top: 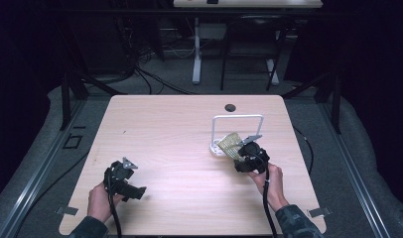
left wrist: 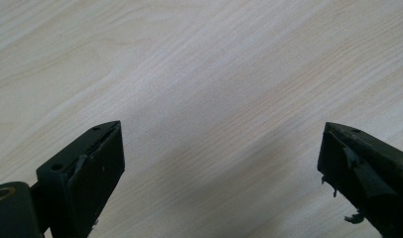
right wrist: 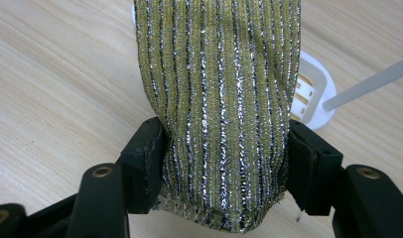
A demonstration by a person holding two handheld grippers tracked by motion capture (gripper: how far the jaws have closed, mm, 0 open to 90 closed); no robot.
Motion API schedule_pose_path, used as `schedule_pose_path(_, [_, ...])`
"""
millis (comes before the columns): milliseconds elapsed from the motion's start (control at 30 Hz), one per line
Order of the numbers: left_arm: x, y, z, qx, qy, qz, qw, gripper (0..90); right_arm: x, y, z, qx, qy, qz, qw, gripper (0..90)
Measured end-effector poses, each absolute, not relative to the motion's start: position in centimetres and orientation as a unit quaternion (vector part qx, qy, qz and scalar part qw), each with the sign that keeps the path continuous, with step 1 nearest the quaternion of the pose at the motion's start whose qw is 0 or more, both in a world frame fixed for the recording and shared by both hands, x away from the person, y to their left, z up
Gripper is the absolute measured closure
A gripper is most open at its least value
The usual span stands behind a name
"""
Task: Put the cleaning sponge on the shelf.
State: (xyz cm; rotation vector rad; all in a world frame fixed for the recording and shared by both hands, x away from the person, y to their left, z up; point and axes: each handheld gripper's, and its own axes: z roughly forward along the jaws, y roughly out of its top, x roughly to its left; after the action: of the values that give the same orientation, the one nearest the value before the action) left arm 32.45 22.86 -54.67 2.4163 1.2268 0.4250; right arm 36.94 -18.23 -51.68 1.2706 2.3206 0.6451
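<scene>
The right gripper (top: 245, 154) is clamping a yellow, silver-striped cloth (right wrist: 222, 99), its jaws pressing in on both sides of the fabric, right of centre on the table (top: 179, 129). The cloth is lying against the base of a white wire rack (top: 237, 130) that is standing just beyond it. This looks like the hanging step: the next move is calling for a lift up and over the rack's top bar, keeping the fabric from snagging. The left gripper (top: 124, 181) is idling near the left edge, jaws spread wide above bare wood. No brand, label or writing is readable anywhere.
</scene>
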Motion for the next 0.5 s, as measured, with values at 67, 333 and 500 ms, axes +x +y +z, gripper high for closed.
schedule_pose_path(67, [32.45,22.87,-54.65,0.863,0.439,0.151,0.199,4.5,37.02,-18.08,-51.67,0.453,0.836,0.228,0.211,39.0])
schedule_pose_path(333, [32.41,22.80,-54.66,0.863,0.439,0.153,0.199,4.6,37.37,-17.62,-51.67,0.451,0.834,0.226,0.223,39.4])
schedule_pose_path(500, [32.40,22.83,-54.63,0.863,0.438,0.153,0.198,4.7,37.79,-17.34,-51.75,0.455,0.831,0.222,0.229,39.4])
